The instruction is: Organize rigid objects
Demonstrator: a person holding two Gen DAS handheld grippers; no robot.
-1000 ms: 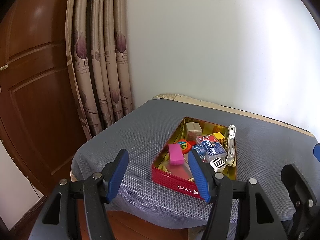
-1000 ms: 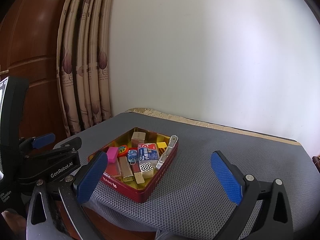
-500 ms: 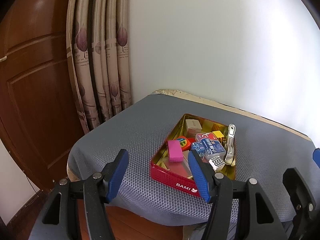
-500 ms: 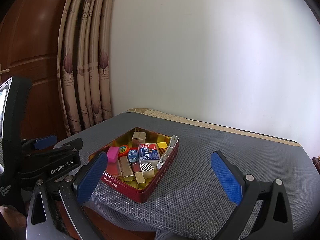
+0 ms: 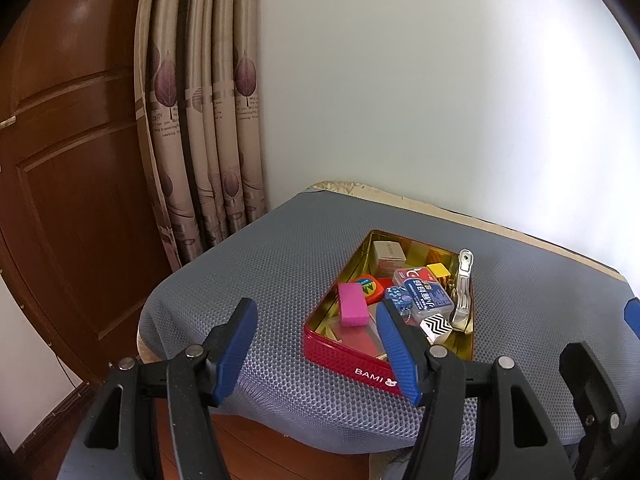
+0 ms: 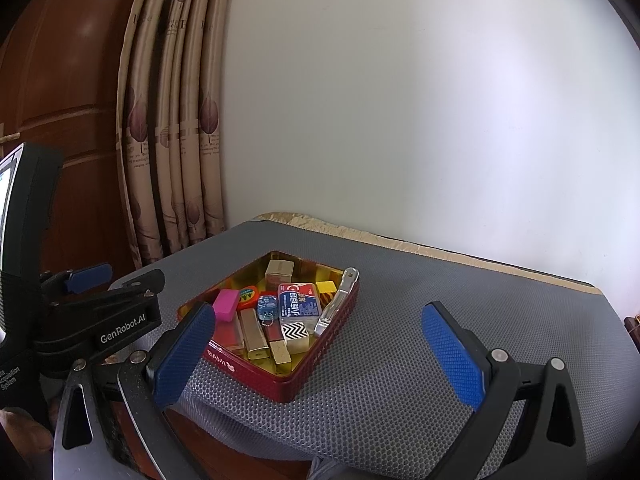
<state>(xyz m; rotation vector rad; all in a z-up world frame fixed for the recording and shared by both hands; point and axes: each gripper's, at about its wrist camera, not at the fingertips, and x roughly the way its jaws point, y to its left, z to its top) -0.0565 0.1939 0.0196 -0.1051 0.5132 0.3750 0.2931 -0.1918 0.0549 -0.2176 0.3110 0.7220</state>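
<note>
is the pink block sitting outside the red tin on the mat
No, the pink block lies inside the red tin, near its left side beside the other small items.

The tin point(image 6: 256, 368) is red outside with white "BAMI" lettering and gold inside. In it lie a pink eraser point(image 5: 352, 310), a black-and-white zigzag block point(image 6: 295, 332), a small yellow cube point(image 6: 326, 287), a blue-and-red printed case point(image 6: 299, 303), a blue dotted charm point(image 6: 267, 306), an orange-and-green piece point(image 6: 249, 296) and a silver clip point(image 5: 463, 292). The surface point(image 6: 400, 352) wears grey honeycomb mesh (beige edge at the back). Both hand-held grippers have blue fingertips point(image 6: 452, 356) on black frames. The curtain point(image 5: 200, 128) is beige with purple leaves; the door point(image 5: 68, 160) is reddish-brown.
</note>
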